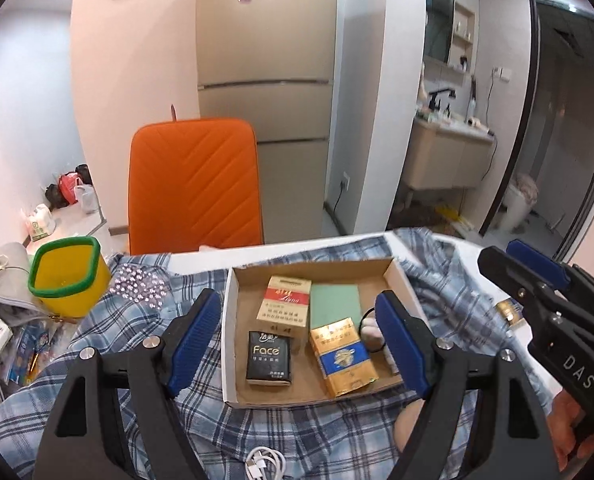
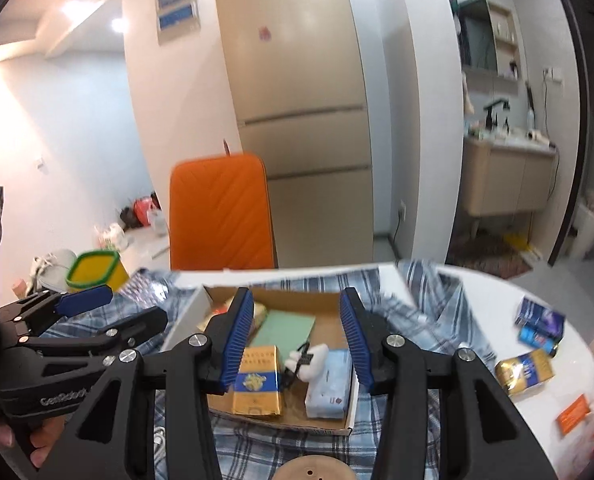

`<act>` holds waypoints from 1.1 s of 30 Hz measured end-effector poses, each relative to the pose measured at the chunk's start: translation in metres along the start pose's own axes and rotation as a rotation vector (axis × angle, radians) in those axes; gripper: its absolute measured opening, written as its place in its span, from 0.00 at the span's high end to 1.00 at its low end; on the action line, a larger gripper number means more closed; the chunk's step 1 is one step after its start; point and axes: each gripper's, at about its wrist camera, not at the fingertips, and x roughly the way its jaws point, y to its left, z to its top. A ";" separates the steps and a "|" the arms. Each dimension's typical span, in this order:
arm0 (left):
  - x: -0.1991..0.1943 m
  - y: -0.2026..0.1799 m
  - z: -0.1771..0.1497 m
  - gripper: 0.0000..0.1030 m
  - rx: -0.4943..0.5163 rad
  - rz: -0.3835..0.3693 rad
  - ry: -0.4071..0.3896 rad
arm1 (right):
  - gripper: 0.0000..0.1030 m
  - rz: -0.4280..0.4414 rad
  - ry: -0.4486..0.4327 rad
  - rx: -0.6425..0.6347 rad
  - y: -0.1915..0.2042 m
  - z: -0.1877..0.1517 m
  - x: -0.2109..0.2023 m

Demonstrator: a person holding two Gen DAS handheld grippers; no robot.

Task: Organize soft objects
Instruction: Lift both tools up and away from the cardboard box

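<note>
Both grippers hang above an open cardboard box [image 1: 395, 276] that sits on a blue plaid shirt [image 1: 329, 436] spread over the white desk [image 2: 485, 292]. The left gripper [image 1: 297, 344] has its fingers wide apart with nothing between them; the right gripper [image 2: 297, 340] has its fingers partly apart, also empty.

The box holds a black tissue pack [image 1: 269, 358], a gold-and-blue carton [image 1: 343, 356], a red-and-cream carton [image 1: 285, 306], a green card [image 1: 335, 300], a pale blue tissue pack [image 2: 331, 384] and a small white soft toy [image 2: 309, 360].

The shirt, likely the soft thing still to be tidied, lies rumpled under the box. Pulling the cloth from here would probably drag or tip the box and spill its contents. The grippers are also close together, so a careless reach could knock one against the other.

A white cable [image 1: 265, 462] lies on the shirt near the front edge and could snag. A yellow tub [image 1: 69, 280] with a green rim stands at the left. Behind the desk are an orange chair [image 1: 195, 184], a beige fridge [image 1: 265, 60] and a washbasin cabinet [image 1: 445, 160].
</note>
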 end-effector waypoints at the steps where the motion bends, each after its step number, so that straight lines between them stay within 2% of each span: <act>1: -0.006 0.000 0.000 0.18 -0.004 0.001 -0.009 | 0.54 -0.002 -0.023 -0.006 0.002 0.002 -0.010; 6: -0.034 0.002 -0.001 0.16 0.009 0.031 -0.080 | 0.53 -0.031 -0.111 -0.027 0.004 0.007 -0.049; 7: -0.041 0.003 -0.001 0.13 0.009 0.029 -0.102 | 0.53 -0.052 -0.136 -0.024 0.003 0.007 -0.058; 8: -0.048 0.004 -0.002 0.04 0.006 0.024 -0.129 | 0.52 -0.095 -0.173 -0.017 0.003 0.007 -0.068; 10: -0.066 0.006 -0.005 0.01 -0.012 0.012 -0.211 | 0.43 -0.129 -0.226 -0.029 0.005 0.007 -0.083; 11: -0.076 0.008 -0.007 0.01 -0.025 0.006 -0.258 | 0.34 -0.131 -0.249 -0.040 0.007 0.006 -0.091; 13: -0.088 0.012 -0.010 0.01 -0.043 0.005 -0.308 | 0.22 -0.137 -0.287 -0.052 0.009 0.004 -0.104; 14: -0.094 0.015 -0.011 0.01 -0.054 0.001 -0.330 | 0.12 -0.140 -0.304 -0.056 0.009 0.003 -0.109; 16: -0.104 0.019 -0.014 0.01 -0.064 -0.005 -0.363 | 0.07 -0.145 -0.338 -0.065 0.011 -0.001 -0.120; 17: -0.108 0.019 -0.015 0.01 -0.062 0.000 -0.372 | 0.00 -0.147 -0.350 -0.069 0.012 -0.003 -0.125; 23: -0.120 0.020 -0.028 0.01 -0.014 0.041 -0.388 | 0.00 -0.154 -0.406 -0.080 0.019 -0.017 -0.145; 33: -0.134 0.025 -0.068 0.01 -0.032 0.055 -0.426 | 0.00 -0.142 -0.411 -0.096 0.026 -0.044 -0.159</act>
